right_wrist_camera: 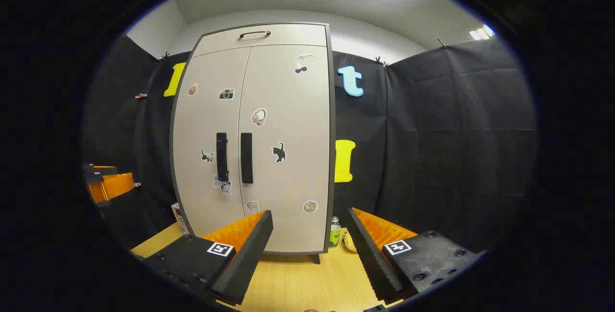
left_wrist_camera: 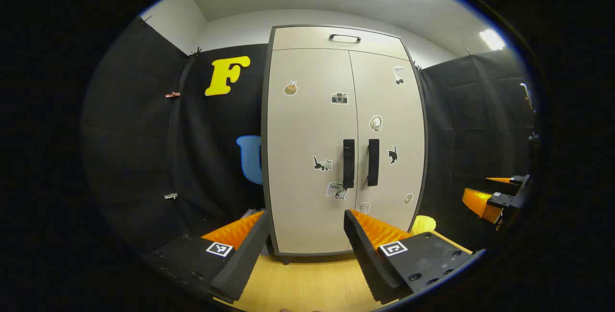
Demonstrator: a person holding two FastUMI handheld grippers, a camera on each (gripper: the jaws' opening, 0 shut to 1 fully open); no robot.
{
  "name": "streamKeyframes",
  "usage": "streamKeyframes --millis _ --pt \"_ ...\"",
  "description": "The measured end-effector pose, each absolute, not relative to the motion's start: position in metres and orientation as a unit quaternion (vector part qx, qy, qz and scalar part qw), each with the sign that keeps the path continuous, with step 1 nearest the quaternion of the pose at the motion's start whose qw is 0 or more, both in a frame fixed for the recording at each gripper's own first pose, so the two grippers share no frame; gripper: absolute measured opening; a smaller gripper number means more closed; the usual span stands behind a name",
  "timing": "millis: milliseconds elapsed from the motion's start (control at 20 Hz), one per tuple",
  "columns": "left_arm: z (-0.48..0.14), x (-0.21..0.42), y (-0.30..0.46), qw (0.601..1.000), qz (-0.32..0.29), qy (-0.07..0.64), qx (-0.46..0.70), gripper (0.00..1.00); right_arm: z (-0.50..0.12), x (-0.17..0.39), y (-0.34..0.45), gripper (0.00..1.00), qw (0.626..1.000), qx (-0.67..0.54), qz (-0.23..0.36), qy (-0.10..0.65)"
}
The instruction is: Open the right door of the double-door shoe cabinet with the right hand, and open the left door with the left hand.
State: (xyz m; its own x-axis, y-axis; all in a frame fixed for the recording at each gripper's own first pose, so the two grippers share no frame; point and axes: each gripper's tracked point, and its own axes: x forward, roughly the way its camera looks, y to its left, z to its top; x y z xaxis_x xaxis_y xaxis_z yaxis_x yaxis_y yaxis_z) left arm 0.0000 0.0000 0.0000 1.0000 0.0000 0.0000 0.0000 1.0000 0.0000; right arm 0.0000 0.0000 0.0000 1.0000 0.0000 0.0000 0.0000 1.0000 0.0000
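Black cloth walls enclose the booth on three sides, and a pale wooden surface carries the shoe cabinet, which is set upright against the back cloth. Its body is seen as beige with a dark frame, and a top panel bearing a dark handle is placed above the two doors. Both doors are seen closed and flush. The left door and the right door are dotted with small stickers, among them cats, a camera and headphones. Two vertical black handles are mounted side by side at the central seam, the left door handle and the right door handle, with a narrow gap between them.

The left gripper is held with its fingers spread wide, nothing between them, well short of the cabinet and low before the left door. The right gripper is likewise held apart and empty, aimed at the cabinet's right edge. Bare wood is left between both grippers and the cabinet's foot. A small bottle and a yellowish item are seen just beside the cabinet's right foot, and a small box beside its left.
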Motion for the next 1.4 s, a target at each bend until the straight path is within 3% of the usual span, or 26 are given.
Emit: streamKeyframes --millis 1400 --pt "-0.028 0.015 0.013 1.000 0.011 0.027 -0.003 0.95 -0.013 0.040 0.026 0.98 0.999 0.017 0.006 0.036"
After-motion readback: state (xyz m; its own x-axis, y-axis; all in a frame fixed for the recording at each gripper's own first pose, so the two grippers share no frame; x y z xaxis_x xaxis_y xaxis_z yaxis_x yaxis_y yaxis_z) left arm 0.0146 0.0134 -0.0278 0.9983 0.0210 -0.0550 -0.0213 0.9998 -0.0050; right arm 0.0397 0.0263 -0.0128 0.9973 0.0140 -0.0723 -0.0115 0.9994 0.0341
